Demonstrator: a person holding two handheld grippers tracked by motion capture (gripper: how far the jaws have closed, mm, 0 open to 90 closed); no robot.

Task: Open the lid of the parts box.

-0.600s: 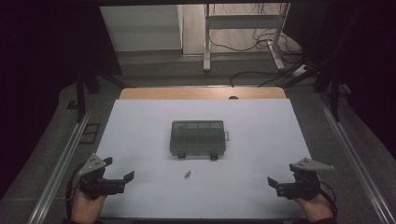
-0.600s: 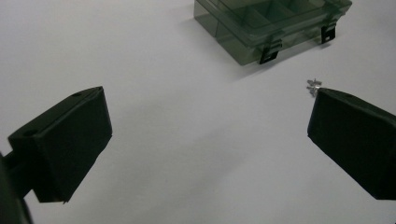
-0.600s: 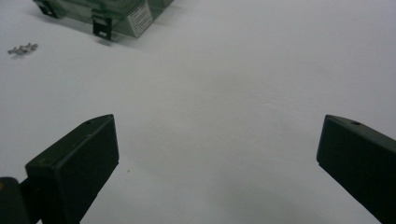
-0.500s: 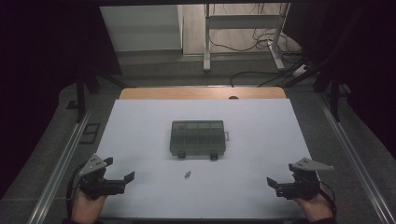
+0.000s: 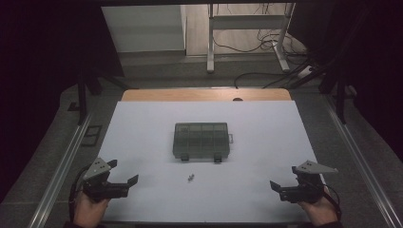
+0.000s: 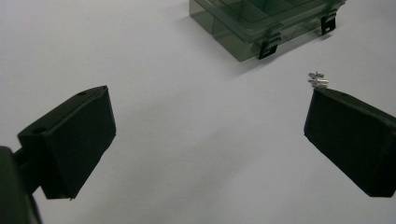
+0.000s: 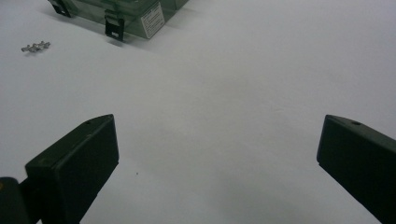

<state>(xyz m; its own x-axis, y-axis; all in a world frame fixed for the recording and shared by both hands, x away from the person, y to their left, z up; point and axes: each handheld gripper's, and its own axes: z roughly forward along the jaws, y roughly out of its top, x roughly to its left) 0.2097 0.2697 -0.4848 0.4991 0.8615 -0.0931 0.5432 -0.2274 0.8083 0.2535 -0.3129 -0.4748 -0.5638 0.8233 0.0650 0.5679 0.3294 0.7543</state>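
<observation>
Two grippers, left (image 5: 122, 176) and right (image 5: 281, 187), jaws apart, near table (image 5: 142, 128) front edge.

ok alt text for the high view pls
A closed box sits mid-table on a white mat, small screws just in front of it. The left gripper and right gripper, both open and hand-held, rest at the near corners.

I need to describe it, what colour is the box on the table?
The box is see-through smoky grey-green with black latches, clearest in the left gripper view.
</observation>
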